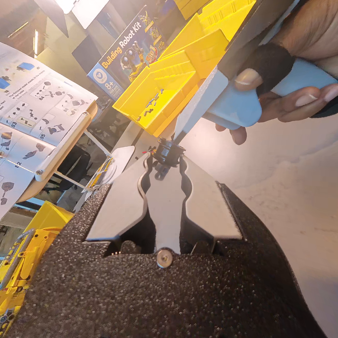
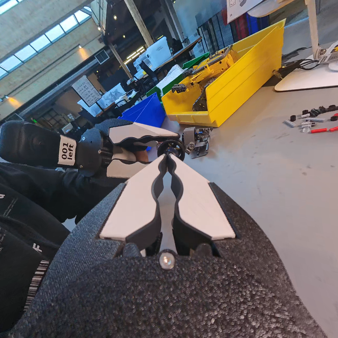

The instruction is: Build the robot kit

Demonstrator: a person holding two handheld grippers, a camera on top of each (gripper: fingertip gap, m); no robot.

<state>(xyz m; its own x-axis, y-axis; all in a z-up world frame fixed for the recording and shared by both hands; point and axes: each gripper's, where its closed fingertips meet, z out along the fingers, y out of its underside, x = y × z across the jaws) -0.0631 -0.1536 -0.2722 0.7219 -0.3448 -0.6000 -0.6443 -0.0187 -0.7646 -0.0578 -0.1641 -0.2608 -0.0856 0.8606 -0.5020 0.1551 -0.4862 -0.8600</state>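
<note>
Now: both claws on one black wheel piece (image 2: 171,148).

Left claw (image 1: 165,155) clamps its rim, steadying it; right claw (image 2: 167,155), tips nearly closed, pinches something at its hub. Only the right view shows the grey sub-assembly (image 2: 198,141) at 1 o'clock on the counter (image 2: 256,182).

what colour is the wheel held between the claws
Black round plastic wheel, clearest in the right wrist view.
</note>
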